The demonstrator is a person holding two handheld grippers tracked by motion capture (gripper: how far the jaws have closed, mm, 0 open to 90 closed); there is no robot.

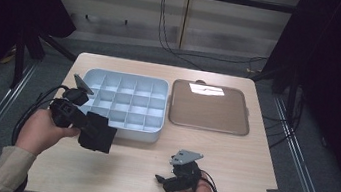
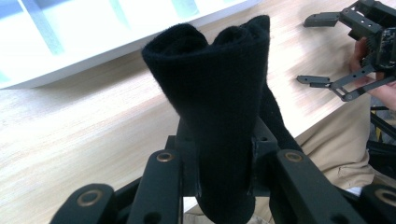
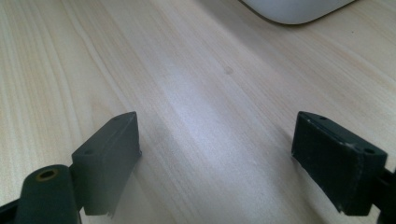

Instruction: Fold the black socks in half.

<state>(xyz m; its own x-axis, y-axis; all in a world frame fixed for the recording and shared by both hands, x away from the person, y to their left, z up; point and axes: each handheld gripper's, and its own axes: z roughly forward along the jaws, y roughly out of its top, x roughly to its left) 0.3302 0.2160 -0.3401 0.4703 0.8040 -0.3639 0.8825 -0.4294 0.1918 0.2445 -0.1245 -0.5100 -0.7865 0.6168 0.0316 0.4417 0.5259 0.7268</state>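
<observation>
Left gripper has its jaws clamped on a rolled black sock, which sticks out past them. Right gripper jaws are spread wide, just table between them.

No text, label, brand, number or sign could be read anywhere in these pictures.
</observation>
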